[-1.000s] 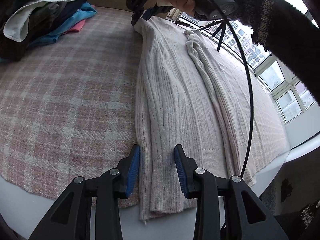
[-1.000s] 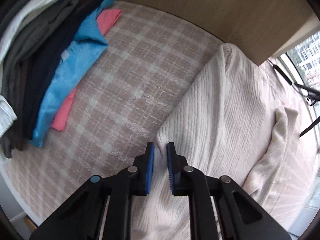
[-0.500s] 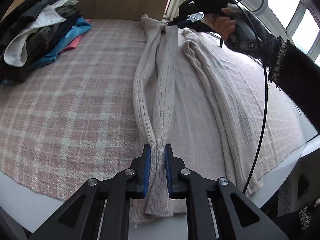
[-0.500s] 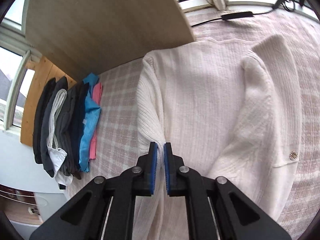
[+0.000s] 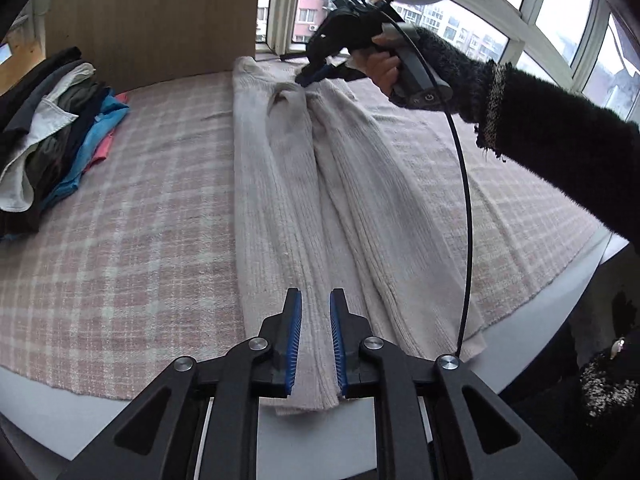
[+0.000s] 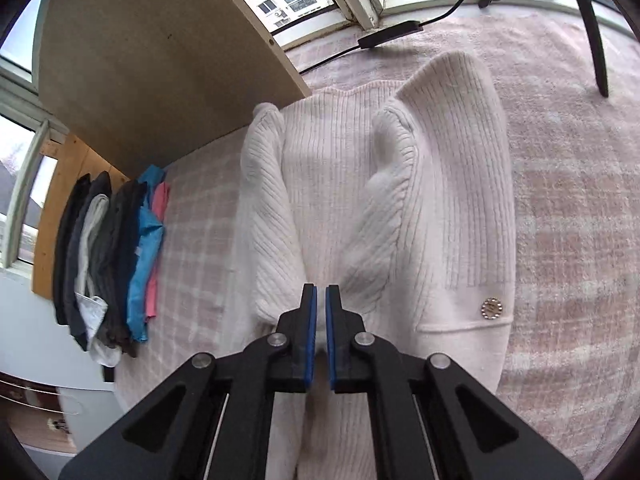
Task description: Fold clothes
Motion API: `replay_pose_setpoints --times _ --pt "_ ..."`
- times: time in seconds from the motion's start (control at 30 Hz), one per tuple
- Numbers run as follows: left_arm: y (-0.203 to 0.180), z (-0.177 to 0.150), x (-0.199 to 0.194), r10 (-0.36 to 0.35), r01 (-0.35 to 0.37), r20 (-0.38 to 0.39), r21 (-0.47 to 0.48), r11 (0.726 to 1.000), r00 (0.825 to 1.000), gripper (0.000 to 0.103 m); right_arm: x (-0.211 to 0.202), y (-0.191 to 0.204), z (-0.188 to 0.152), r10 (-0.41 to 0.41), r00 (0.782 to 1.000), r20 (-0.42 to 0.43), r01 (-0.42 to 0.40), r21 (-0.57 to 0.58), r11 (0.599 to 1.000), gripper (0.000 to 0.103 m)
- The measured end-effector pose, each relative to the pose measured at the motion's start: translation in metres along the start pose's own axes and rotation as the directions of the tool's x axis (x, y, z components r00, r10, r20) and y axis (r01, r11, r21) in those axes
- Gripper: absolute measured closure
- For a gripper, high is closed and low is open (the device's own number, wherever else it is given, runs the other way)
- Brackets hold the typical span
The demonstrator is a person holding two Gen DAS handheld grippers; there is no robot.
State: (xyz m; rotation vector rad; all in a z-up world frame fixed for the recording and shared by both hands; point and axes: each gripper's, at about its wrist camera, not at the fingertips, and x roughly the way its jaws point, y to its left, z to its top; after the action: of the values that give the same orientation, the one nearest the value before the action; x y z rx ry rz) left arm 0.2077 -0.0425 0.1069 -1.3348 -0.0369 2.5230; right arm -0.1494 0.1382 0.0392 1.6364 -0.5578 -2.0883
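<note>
A cream ribbed sweater (image 5: 280, 200) lies lengthwise on the plaid cover (image 5: 120, 240), its left side folded in toward the middle. My left gripper (image 5: 315, 320) hovers over the near hem; its jaws are opening, the fabric lies below and between them, and the pads do not press it. At the far end my right gripper (image 5: 316, 74), held by a hand in a dark sleeve, sits at the shoulder. In the right wrist view this right gripper (image 6: 321, 308) is shut on a pinch of the sweater (image 6: 328, 184) where the folded side and the sleeve meet. A metal button (image 6: 491, 308) shows on the right.
A pile of dark, white, blue and pink clothes (image 5: 52, 132) lies at the left edge of the cover. A wooden board (image 5: 152, 20) stands behind it, with windows beyond. A black cable (image 5: 466, 200) hangs from the right hand across the sweater. The cover's near edge runs just below my left gripper.
Both grippers closed on the sweater's left edge and carried it over toward the middle. The left jaws have since spread and lifted off the hem. The right stays pinched at the shoulder.
</note>
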Motion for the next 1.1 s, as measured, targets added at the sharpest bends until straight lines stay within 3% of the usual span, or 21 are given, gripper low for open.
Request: replay_pose_setpoints --times 0.07,0.13,0.2,0.27,0.33,0.37,0.4,0.43,0.5,0.6,0.67,0.73,0.77,0.9,0.93,1.0,1.1 --pt "0.006 -0.002 -0.003 0.026 -0.026 0.004 -0.013 1.000 1.000 0.078 -0.003 0.003 0.002 0.014 1.000 -0.011 -0.014 -0.012 1.000 0.096" --pt "0.004 -0.003 0.007 0.032 -0.033 -0.025 -0.022 0.999 0.999 0.077 -0.007 0.013 0.002 0.015 1.000 0.001 -0.015 -0.066 0.998 0.085" --pt "-0.002 -0.003 0.019 0.018 -0.019 -0.056 -0.012 1.000 0.998 0.075 -0.005 0.020 0.001 -0.010 1.000 -0.009 0.009 -0.115 0.993 0.060" --pt "-0.012 -0.006 0.031 0.030 -0.028 -0.075 0.021 0.999 0.997 0.069 0.004 0.026 0.000 -0.063 0.998 -0.026 0.058 -0.158 0.986 0.060" --pt "-0.020 -0.009 0.041 0.043 -0.038 -0.077 0.057 0.998 0.996 0.069 0.016 0.028 0.000 -0.118 0.992 -0.045 0.108 -0.182 0.977 0.065" --pt "-0.023 -0.009 0.046 0.067 -0.061 -0.076 0.077 0.995 0.995 0.071 0.022 0.028 0.000 -0.122 0.991 -0.058 0.109 -0.184 0.977 0.087" --pt "-0.026 -0.010 0.050 0.088 -0.080 -0.078 0.092 0.992 0.993 0.090 0.027 0.027 0.000 -0.117 0.990 -0.074 0.101 -0.184 0.978 0.097" --pt "-0.026 -0.009 0.053 0.089 -0.080 -0.084 0.098 0.992 0.993 0.099 0.029 0.027 0.001 -0.126 0.989 -0.073 0.110 -0.187 0.976 0.097" --pt "-0.023 -0.004 0.050 0.057 -0.051 -0.083 0.068 0.996 0.995 0.099 0.025 0.029 0.001 -0.148 0.987 -0.057 0.133 -0.204 0.970 0.099" --pt "-0.028 0.003 0.031 -0.051 0.054 -0.048 0.049 0.997 0.998 0.099 0.011 0.018 0.004 -0.186 0.982 -0.026 0.177 -0.196 0.964 0.099" --pt "-0.037 0.001 0.039 -0.054 0.061 -0.078 0.086 0.994 0.996 0.099 0.017 0.007 0.004 -0.227 0.973 -0.041 0.214 -0.208 0.954 0.099" --pt "-0.039 -0.004 0.056 -0.012 0.029 -0.144 0.117 0.993 0.990 0.098 0.022 0.006 0.003 -0.212 0.975 -0.060 0.194 -0.229 0.954 0.099" --pt "-0.036 -0.005 0.060 -0.031 0.048 -0.166 0.099 0.994 0.986 0.098 0.021 0.009 0.004 -0.205 0.977 -0.063 0.185 -0.240 0.953 0.097" --pt "-0.024 0.003 0.040 -0.080 0.087 -0.138 0.045 0.995 0.987 0.098 0.004 0.017 0.012 -0.179 0.982 -0.053 0.159 -0.263 0.952 0.095" --pt "-0.020 0.006 0.032 -0.066 0.071 -0.117 0.040 0.997 0.991 0.097 -0.006 0.014 0.015 -0.141 0.989 -0.047 0.126 -0.242 0.962 0.093" --pt "-0.012 0.013 0.019 -0.071 0.072 -0.092 -0.002 0.997 0.993 0.091 -0.031 -0.001 0.016 -0.066 0.998 -0.001 0.065 -0.172 0.983 0.076" --pt "-0.008 0.021 0.012 -0.104 0.101 -0.059 -0.044 0.994 0.993 0.087 -0.049 -0.021 0.007 -0.061 0.998 0.024 0.064 -0.120 0.991 0.074"
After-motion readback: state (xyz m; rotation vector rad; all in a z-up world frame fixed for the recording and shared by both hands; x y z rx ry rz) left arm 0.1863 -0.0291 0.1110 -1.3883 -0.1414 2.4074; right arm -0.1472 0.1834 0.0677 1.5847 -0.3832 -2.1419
